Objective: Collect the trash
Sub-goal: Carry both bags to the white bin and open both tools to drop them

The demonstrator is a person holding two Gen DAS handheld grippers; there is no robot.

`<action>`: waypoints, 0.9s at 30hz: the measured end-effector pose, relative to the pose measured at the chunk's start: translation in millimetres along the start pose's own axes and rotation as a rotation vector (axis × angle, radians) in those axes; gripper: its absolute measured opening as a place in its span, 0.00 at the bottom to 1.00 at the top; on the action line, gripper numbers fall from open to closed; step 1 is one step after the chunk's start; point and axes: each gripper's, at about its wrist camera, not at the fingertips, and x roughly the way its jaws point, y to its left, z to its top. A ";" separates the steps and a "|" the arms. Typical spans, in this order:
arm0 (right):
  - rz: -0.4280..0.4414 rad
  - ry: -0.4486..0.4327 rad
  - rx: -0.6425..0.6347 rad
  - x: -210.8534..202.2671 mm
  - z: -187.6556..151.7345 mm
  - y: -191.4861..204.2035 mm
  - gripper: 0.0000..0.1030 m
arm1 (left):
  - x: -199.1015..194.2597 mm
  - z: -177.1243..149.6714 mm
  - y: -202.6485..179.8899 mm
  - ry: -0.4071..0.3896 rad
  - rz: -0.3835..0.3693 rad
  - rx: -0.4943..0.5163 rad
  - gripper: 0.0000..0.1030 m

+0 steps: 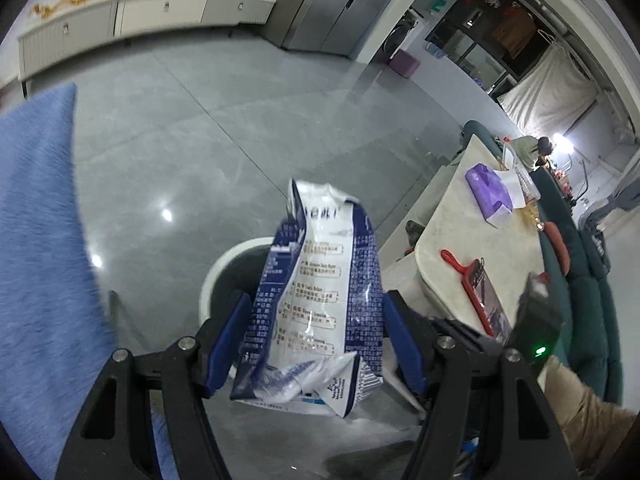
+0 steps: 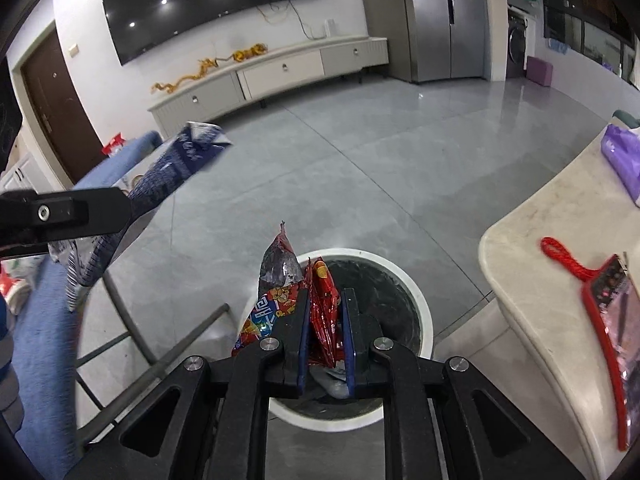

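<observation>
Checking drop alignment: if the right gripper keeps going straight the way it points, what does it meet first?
Most likely the white trash bin: the right gripper, shut on the red snack wrapper, points into the bin's dark-lined opening. Nothing shows between them, though depth is unclear.

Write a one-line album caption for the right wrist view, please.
Right claw pinching a red snack wrapper above the white trash bin, ready to drop.

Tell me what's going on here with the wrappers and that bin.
A person is collecting trash with two handheld grippers. The left gripper holds a blue-and-white bag; the right gripper pinches a red snack wrapper. Both are over or near the white trash bin on the floor, nothing released yet.
</observation>
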 end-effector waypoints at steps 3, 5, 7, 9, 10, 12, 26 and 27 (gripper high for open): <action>-0.033 0.020 -0.004 21.8 0.1 -3.1 0.26 | 15.3 4.1 5.3 0.014 -0.010 -0.026 0.65; -0.053 0.046 0.004 35.0 -0.9 -6.3 0.37 | 24.5 6.4 8.1 0.025 -0.012 -0.041 0.67; -0.070 0.060 0.011 39.9 -3.0 -8.8 0.41 | 26.9 7.1 10.8 0.027 -0.007 -0.046 0.67; -0.072 0.066 0.017 39.3 -7.3 -9.1 0.44 | 21.9 4.9 13.9 0.020 -0.006 -0.049 0.67; -0.073 0.067 0.016 36.9 -9.4 -8.6 0.45 | 21.3 4.3 11.8 0.015 -0.003 -0.046 0.67; -0.071 0.067 0.013 31.6 -10.9 -7.0 0.46 | 14.1 1.7 9.7 0.002 0.008 -0.030 0.67; -0.005 -0.112 -0.039 -91.7 -13.9 30.4 0.61 | -141.3 -49.4 -22.8 -0.309 0.102 0.086 0.67; -0.001 -0.131 -0.044 -103.1 -12.2 33.4 0.61 | -149.4 -51.4 -23.9 -0.316 0.106 0.092 0.67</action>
